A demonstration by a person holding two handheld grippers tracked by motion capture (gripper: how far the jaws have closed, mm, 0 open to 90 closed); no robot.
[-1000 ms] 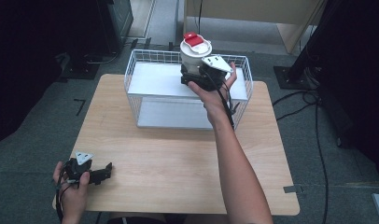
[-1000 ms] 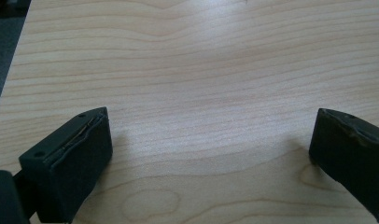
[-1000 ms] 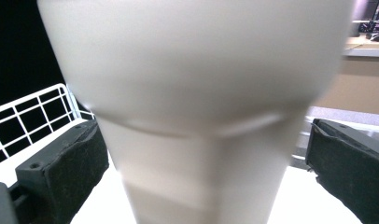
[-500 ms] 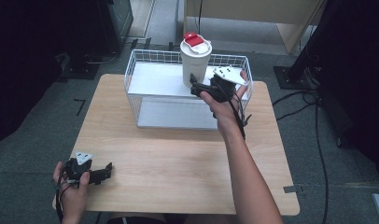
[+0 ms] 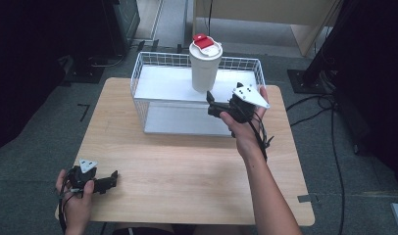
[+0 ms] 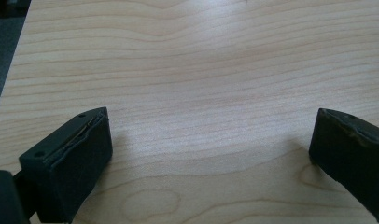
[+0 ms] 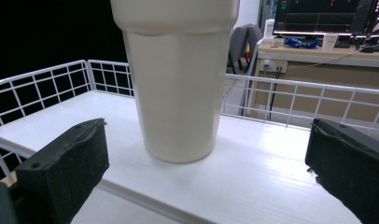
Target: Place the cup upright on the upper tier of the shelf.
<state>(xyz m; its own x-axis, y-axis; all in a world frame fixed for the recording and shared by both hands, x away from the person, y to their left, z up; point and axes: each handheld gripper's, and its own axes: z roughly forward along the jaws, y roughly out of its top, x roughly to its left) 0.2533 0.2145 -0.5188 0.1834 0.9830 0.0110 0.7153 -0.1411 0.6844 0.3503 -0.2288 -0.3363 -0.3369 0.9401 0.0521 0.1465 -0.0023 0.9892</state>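
Cup set on the basket shelf, right fingers spread and clear of it.

The white cup (image 5: 205, 66) with its red-tabbed lid (image 5: 205, 46) stands upright on the white shelf of the wire basket (image 5: 150, 61), ahead of and between the fingers of the right gripper (image 5: 211, 104), which are wide open, holding nothing and apart from the cup wall. This reads as the release step; the next move probably calls for drawing straight back without clipping the cup. The left gripper (image 5: 112, 177) rests low over the bench (image 5: 187, 171), fingers wide apart, nothing between them.
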